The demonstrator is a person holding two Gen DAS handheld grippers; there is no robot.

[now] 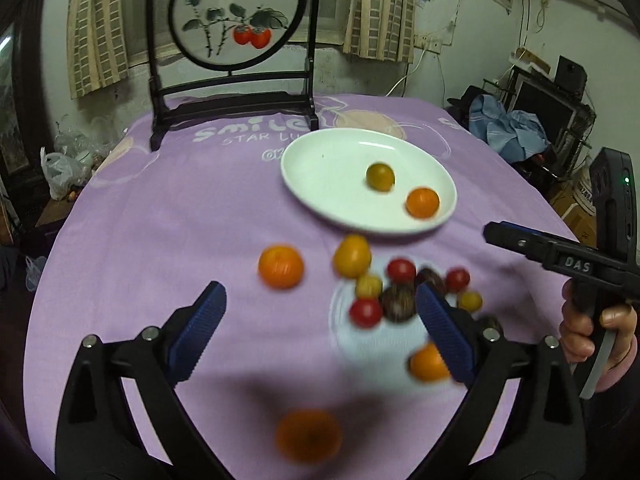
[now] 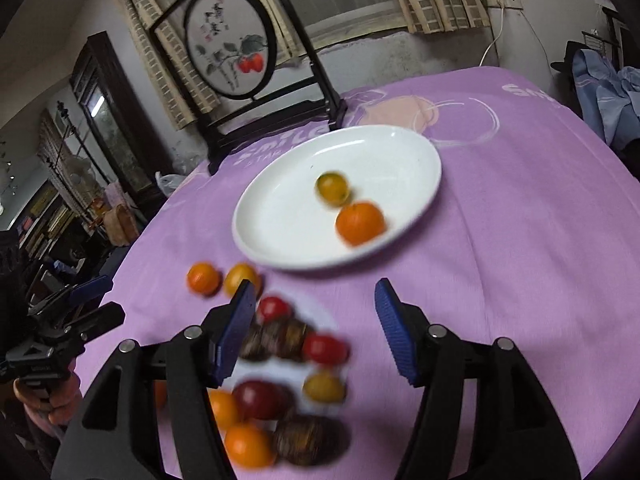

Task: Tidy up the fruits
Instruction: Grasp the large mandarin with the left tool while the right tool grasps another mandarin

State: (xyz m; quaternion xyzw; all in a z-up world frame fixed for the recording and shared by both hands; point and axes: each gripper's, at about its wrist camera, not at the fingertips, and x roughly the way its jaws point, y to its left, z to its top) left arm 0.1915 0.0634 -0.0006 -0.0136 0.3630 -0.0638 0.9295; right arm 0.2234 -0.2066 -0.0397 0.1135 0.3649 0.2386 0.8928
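Left claw (image 1: pixel 320 320) gaping empty, right claw (image 2: pixel 316 324) apart (marked "DAS"), purple cloth (image 1: pixel 160 220) reading "Smile", "STAR".

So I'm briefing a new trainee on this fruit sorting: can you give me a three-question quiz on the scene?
1. How many fruits lie on the white plate?
2. True or false: the left gripper is clamped on an orange.
3. The cloth on the table is: A green, B purple, C white?

Key: 1. Two, a yellow-green fruit and an orange one. 2. False; its jaws stand open with nothing between the pads. 3. B.
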